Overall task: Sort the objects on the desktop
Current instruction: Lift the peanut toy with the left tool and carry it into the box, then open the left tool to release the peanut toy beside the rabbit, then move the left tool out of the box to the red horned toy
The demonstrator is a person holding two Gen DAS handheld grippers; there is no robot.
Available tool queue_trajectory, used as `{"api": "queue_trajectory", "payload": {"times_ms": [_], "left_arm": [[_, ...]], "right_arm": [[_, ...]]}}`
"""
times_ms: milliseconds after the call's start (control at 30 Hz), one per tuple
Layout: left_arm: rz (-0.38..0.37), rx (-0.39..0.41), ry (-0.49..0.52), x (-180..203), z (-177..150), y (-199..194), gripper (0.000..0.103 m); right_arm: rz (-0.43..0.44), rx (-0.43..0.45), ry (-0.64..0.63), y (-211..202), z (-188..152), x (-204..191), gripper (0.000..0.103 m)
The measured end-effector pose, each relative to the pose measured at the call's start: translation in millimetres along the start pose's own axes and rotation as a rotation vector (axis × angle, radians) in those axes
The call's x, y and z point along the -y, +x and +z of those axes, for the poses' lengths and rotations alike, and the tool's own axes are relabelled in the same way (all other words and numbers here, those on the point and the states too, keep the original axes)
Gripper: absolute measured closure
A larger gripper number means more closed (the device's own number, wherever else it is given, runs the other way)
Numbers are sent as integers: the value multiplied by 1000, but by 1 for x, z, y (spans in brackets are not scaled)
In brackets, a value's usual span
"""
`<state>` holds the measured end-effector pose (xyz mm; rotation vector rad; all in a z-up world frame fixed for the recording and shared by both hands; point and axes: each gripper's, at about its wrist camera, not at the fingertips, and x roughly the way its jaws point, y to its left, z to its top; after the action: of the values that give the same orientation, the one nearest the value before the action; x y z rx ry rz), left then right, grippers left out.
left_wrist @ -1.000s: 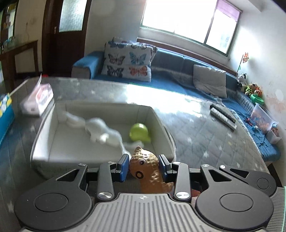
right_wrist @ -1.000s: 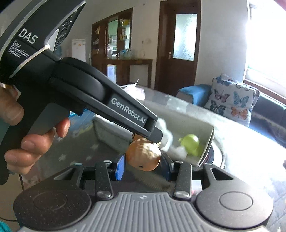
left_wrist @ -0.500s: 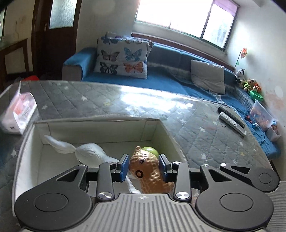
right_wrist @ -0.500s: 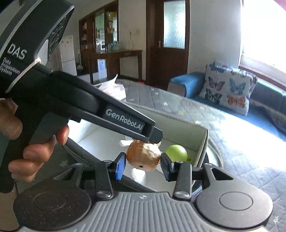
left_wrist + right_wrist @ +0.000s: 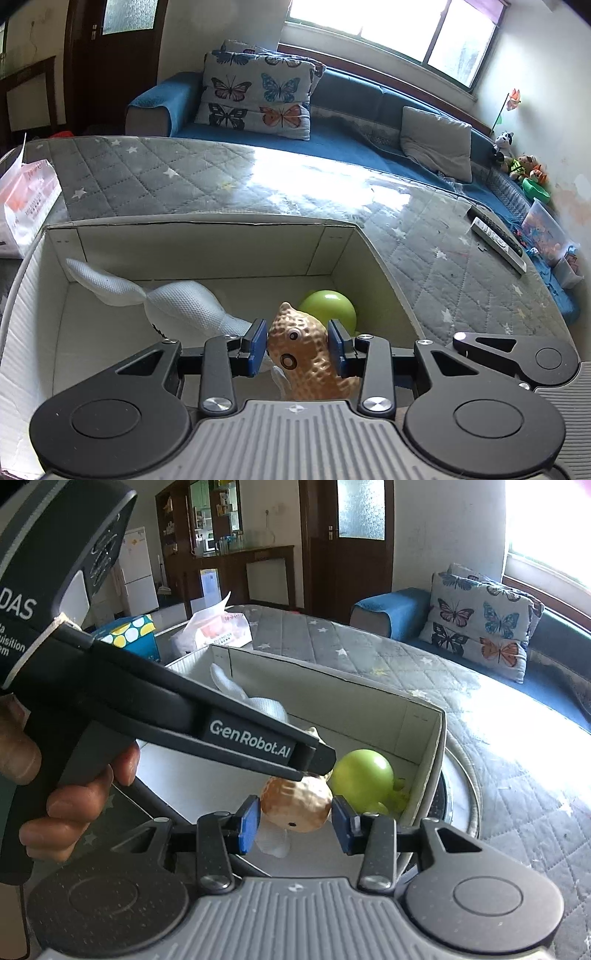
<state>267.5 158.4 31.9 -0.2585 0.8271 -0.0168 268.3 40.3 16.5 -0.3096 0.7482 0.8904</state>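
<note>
My left gripper (image 5: 297,345) is shut on a tan peanut-shaped toy (image 5: 303,354) with eyes and holds it inside the white cardboard box (image 5: 199,236). The box also holds a green toy (image 5: 328,306) and a white mesh cloth (image 5: 177,301). In the right wrist view the left gripper (image 5: 314,764) reaches in from the left above the peanut toy (image 5: 295,801). My right gripper (image 5: 295,825) is open; its blue pads stand either side of the toy with gaps. The green toy (image 5: 364,777) lies in the box corner (image 5: 428,760).
A tissue pack (image 5: 26,199) and a blue dotted box (image 5: 129,637) lie left of the box on the grey quilted table (image 5: 424,236). Two remote controls (image 5: 496,240) lie at the right edge. A blue sofa with cushions (image 5: 258,99) stands behind.
Both grippers moved forward and down into the box with the peanut toy. The right gripper's pads have opened off the toy; the left gripper stays shut on it.
</note>
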Motion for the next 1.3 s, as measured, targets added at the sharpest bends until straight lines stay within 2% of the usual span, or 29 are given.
{"api": "queue_trajectory", "payload": {"times_ms": [367,733,900,1033,1300], "left_arm": [[8,-11,4,2,-6,-1,64],[20,34,2,11,-9,-21,64],[29,65,21,21,-18,-39,64],[22,79,34,30,-30,-54,64],[-8,59,61,49,-62,-71,64]], "right_arm": [[-18,4,0,-7,0,-3,61],[-25,76,15,-40,-7,-4,60],[-44,118,16,-67,-21,-6,59],[-69,140,13,-88,-36,-10,53],[-103,155,11,-124,-69,-22,53]]}}
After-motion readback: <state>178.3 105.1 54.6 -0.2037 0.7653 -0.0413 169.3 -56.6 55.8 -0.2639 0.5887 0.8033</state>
